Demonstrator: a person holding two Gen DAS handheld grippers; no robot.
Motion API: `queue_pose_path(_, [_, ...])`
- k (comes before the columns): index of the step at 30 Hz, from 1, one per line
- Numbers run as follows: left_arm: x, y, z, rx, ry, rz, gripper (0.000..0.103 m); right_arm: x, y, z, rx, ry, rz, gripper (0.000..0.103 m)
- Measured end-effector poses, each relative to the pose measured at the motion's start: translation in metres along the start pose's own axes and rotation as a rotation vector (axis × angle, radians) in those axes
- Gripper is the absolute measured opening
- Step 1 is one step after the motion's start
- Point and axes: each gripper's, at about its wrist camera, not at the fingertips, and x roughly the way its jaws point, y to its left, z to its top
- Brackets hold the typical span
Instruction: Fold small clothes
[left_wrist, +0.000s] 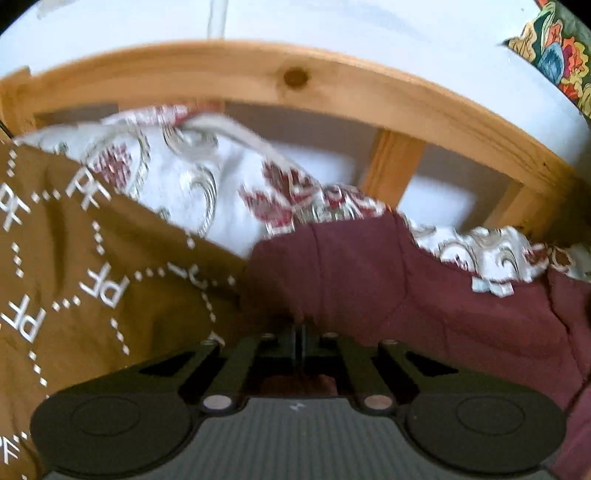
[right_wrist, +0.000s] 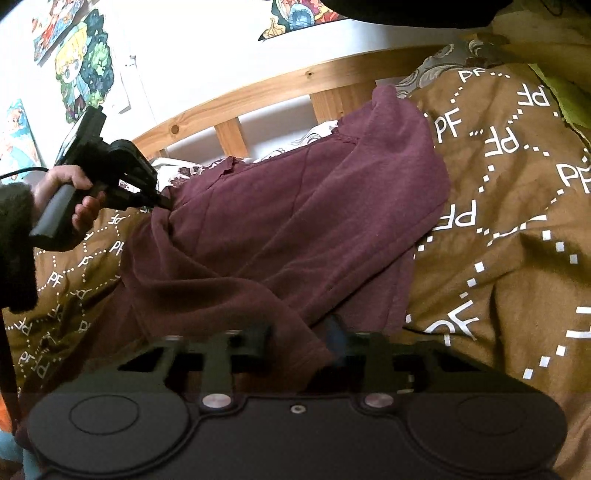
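Maroon garment (right_wrist: 288, 221) lies on the brown bedspread (right_wrist: 517, 221); left hand-held gripper (right_wrist: 164, 201) is clenched on its edge, right hand-held gripper (right_wrist: 299, 343) pinches its hem

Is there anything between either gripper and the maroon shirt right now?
Nothing visible. The left gripper is shut on the maroon shirt at its far edge, and the right gripper is closed on the near hem, over the brown blanket.

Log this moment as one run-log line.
left gripper: shut on maroon shirt | right gripper: shut on shirt hem | shirt: unfolded on brown blanket
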Motion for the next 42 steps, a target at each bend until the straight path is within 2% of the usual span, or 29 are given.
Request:
queue_pose_path(3, [-0.004,-0.001,0.002,-0.023,-0.062,0.016,0.001,-0.004,0.001,0.002,-0.003,-0.021,0.012,0.008])
queue_pose_path(4, [-0.002,-0.002,0.002,-0.019,-0.069,0.029,0.001,-0.006,0.003,0.002,-0.015,-0.037,0.009,0.002])
queue_pose_path(8, [0.009,-0.002,-0.001,0.018,-0.022,0.043,0.003,-0.004,0.006,0.002,-0.049,-0.027,-0.013,0.002])
queue_pose_path(10, [0.006,0.001,-0.007,0.003,-0.04,0.028,0.005,0.001,0.004,0.0,-0.044,0.003,-0.028,0.002])
queue_pose_path(11, [0.002,0.001,-0.01,0.011,-0.057,0.028,0.016,0.002,0.004,0.0,-0.042,0.011,-0.042,0.006])
queue_pose_path(12, [-0.004,0.0,-0.013,0.027,-0.064,0.026,0.042,0.003,0.003,-0.001,-0.036,0.015,-0.054,0.01])
queue_pose_path(13, [-0.01,-0.001,-0.015,0.047,-0.073,0.026,0.058,0.003,0.002,-0.001,-0.025,0.011,-0.057,0.01])
queue_pose_path(14, [-0.018,-0.002,-0.019,0.066,-0.099,0.033,0.077,0.002,0.002,-0.001,-0.021,0.005,-0.064,0.017])
queue_pose_path(15, [-0.028,-0.003,-0.022,0.077,-0.13,0.04,0.08,0.001,0.004,0.0,-0.027,-0.003,-0.083,0.022])
queue_pose_path(16, [-0.036,-0.003,-0.026,0.095,-0.158,0.042,0.081,0.0,0.005,-0.001,-0.038,-0.014,-0.099,0.036])
queue_pose_path(17, [-0.043,-0.004,-0.029,0.118,-0.164,0.041,0.083,-0.001,0.006,-0.001,-0.049,-0.026,-0.106,0.044])
queue_pose_path(19, [-0.052,-0.004,-0.035,0.166,-0.149,0.051,0.083,-0.001,0.009,-0.001,-0.077,-0.04,-0.124,0.053])
queue_pose_path(21, [-0.06,-0.001,-0.045,0.202,-0.11,0.099,0.083,0.0,0.014,-0.003,-0.118,-0.049,-0.147,0.07])
queue_pose_path(24, [-0.069,0.007,-0.063,0.256,-0.055,0.146,0.083,0.007,0.025,-0.006,-0.237,-0.05,-0.216,0.083])
queue_pose_path(27, [-0.089,0.023,-0.086,0.308,-0.077,0.144,0.087,0.014,0.027,-0.008,-0.324,-0.046,-0.306,0.093])
queue_pose_path(30, [-0.108,0.042,-0.107,0.316,-0.067,0.118,0.089,0.016,0.026,-0.006,-0.373,-0.057,-0.383,0.099])
queue_pose_path(33, [-0.123,0.061,-0.128,0.266,-0.044,0.082,0.096,0.012,0.028,-0.003,-0.392,-0.075,-0.411,0.101])
queue_pose_path(38, [-0.139,0.09,-0.154,0.157,0.019,0.012,0.098,-0.002,0.044,-0.006,-0.408,-0.106,-0.401,0.102])
queue_pose_path(42, [-0.149,0.104,-0.164,0.134,0.018,-0.009,0.099,-0.013,0.062,-0.011,-0.411,-0.101,-0.373,0.102])
